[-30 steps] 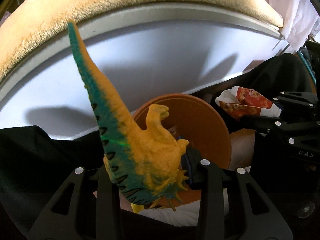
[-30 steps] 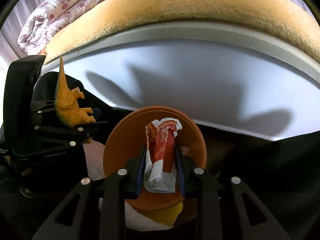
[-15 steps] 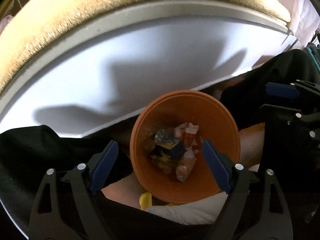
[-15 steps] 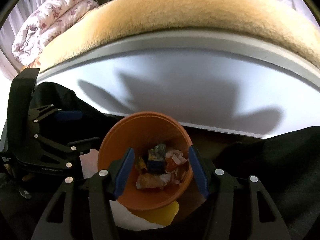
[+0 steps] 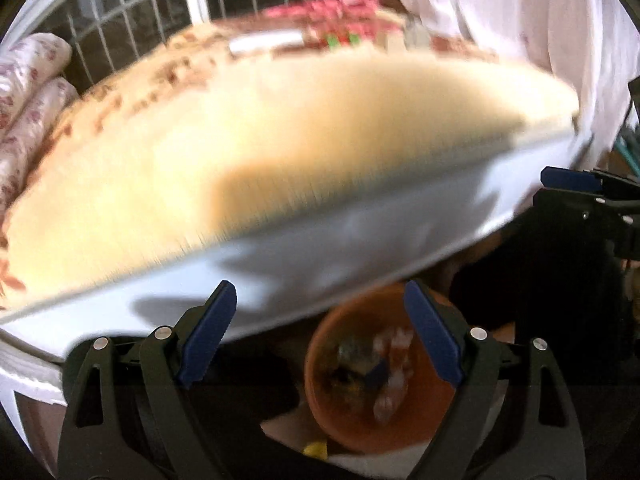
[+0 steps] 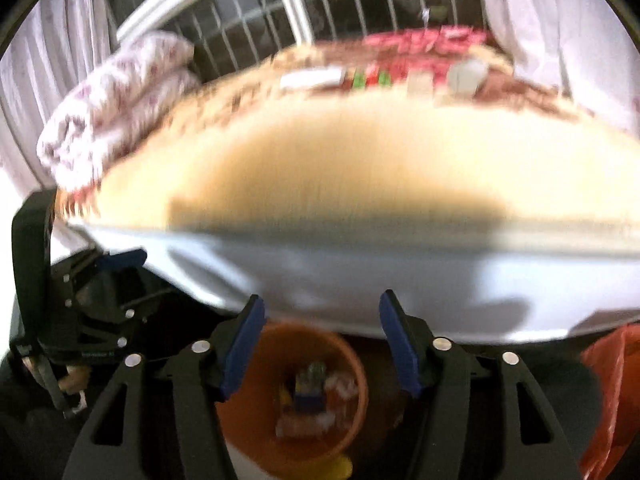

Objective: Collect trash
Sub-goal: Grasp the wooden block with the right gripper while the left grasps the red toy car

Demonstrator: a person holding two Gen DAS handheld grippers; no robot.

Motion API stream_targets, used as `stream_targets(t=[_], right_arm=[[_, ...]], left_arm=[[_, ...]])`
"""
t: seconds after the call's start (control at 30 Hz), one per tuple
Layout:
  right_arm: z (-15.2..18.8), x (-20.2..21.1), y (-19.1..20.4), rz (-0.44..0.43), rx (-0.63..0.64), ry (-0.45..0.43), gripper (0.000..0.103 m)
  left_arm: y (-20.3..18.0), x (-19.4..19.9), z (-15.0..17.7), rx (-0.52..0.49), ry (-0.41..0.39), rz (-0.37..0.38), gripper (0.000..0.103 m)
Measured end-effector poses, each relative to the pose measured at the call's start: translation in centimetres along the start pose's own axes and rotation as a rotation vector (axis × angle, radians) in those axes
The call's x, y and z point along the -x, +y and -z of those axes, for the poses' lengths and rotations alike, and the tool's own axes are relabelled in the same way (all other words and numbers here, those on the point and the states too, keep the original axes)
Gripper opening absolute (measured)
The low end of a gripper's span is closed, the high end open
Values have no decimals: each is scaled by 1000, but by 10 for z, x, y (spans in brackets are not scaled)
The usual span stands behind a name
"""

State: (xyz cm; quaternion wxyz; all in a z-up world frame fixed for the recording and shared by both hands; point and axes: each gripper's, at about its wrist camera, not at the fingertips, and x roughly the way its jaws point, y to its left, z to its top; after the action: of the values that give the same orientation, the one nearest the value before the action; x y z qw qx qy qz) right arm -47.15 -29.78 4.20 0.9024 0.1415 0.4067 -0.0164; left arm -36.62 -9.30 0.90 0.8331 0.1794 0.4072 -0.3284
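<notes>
Gaping empty, two claws, left [image 5: 320,300] and right [image 6: 322,316], have just opened over one orange bin [image 6: 352,364].

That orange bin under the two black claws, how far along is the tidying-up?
Done: the round orange plastic bin already holds a blurred heap of scraps. In hand: nothing; the left gripper and right gripper have just been opening, and both stand open and empty above it. Left: small blurred items on the far side of the tan plush bed cover may still need collecting, though I cannot tell whether they are trash.
</notes>
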Motion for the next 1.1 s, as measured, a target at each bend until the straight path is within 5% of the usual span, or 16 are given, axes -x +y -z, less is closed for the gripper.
stream_targets(t=[0.13, 0.43, 0.7, 0.9, 1.1], right_arm=[[-43, -2, -17, 21, -16, -68, 64], [-153, -61, -62, 122, -55, -97, 64], [-211, -127, -96, 168, -91, -39, 64], [-241, -176, -117, 143, -154, 83, 64], [-241, -197, -113, 205, -120, 130, 34]], left_arm=[[7, 2, -34, 24, -95, -27, 91], [21, -25, -108, 96, -117, -1, 91], [31, -58, -143, 143, -84, 18, 91], [36, -81, -164, 167, -56, 36, 91], [30, -95, -176, 155, -35, 24, 91]])
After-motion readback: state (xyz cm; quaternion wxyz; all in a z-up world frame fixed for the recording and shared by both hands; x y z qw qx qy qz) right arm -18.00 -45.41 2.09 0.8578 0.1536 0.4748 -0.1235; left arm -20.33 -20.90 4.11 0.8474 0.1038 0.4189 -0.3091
